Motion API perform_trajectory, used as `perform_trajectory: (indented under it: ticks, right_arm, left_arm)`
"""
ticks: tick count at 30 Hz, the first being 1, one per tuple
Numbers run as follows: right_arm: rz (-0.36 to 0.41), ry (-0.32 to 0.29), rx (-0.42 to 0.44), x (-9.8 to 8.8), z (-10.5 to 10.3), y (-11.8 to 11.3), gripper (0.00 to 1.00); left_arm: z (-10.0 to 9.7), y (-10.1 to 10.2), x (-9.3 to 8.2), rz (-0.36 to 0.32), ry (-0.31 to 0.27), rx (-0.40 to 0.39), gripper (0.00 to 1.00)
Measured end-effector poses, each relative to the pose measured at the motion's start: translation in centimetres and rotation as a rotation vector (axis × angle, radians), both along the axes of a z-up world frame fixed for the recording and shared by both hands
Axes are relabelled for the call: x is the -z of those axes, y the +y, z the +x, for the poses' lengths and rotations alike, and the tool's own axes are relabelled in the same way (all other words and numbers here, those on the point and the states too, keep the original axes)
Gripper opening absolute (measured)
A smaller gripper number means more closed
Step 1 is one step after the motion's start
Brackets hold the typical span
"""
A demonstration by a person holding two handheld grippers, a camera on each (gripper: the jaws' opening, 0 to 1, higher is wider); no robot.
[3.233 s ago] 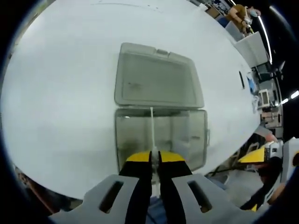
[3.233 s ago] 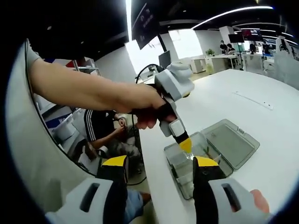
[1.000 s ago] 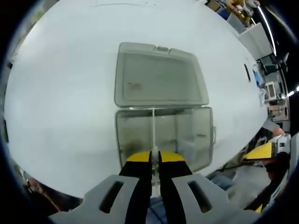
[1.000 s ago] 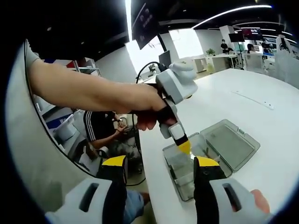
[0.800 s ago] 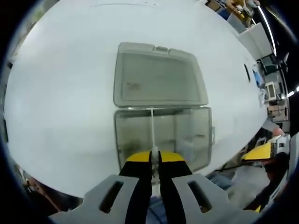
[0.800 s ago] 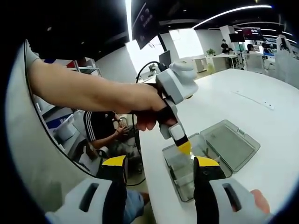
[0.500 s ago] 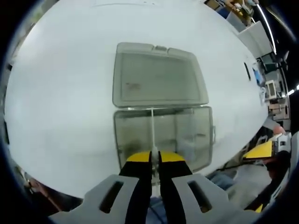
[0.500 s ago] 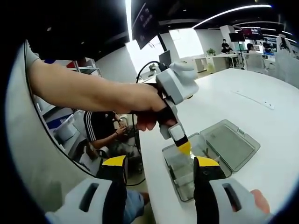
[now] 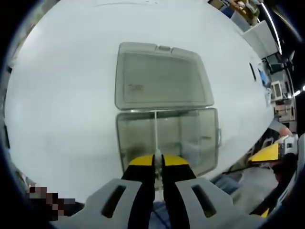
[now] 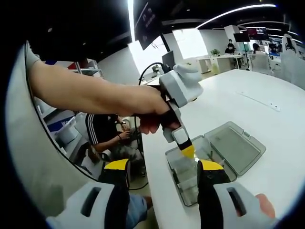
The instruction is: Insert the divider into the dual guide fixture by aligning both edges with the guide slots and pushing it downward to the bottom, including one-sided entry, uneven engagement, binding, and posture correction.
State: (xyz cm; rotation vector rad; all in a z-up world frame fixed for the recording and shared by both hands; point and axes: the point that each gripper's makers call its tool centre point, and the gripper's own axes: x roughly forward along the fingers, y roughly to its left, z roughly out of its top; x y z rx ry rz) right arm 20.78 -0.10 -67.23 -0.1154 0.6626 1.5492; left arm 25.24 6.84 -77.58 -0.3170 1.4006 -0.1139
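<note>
The left gripper (image 9: 157, 161) pinches the thin divider (image 9: 155, 132) upright inside the clear box (image 9: 167, 138), near the table's (image 9: 62, 95) edge. The box's lid (image 9: 162, 76) lies open behind. The right gripper (image 10: 163, 171) hovers off the table edge, jaws spread.

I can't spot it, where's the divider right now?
In the left gripper view, the divider stands edge-on in the open clear box, pinched by the left gripper.

A large white table (image 9: 62, 86) spreads across the left gripper view, with a small dark slot-shaped mark (image 9: 252, 71) on its surface toward three o'clock. In the right gripper view, a seated person in a dark striped top (image 10: 102, 131) sits at nine o'clock. Behind, at twelve o'clock, bright windows (image 10: 190, 44) glow under long ceiling light strips (image 10: 238, 10), and distant desks (image 10: 226, 61) stand toward two o'clock.
</note>
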Motion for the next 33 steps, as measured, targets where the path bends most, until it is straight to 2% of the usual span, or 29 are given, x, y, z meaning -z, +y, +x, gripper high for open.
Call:
perform_trajectory:
  ticks: [18, 28, 33]
  right_arm:
    - [0.002, 0.001, -0.001, 0.02, 0.04, 0.1, 0.54]
    - [0.01, 0.004, 0.012, -0.01, 0.1, -0.17, 0.53]
    - [0.012, 0.005, 0.016, 0.0, 0.11, -0.2, 0.53]
  left_arm:
    - [0.3, -0.18, 0.23, 0.056, 0.014, 0.047, 0.01]
    - [0.16, -0.31, 0.2, 0.065, 0.01, 0.047, 0.01]
    - [0.27, -0.55, 0.36, 0.11, 0.02, 0.088, 0.01]
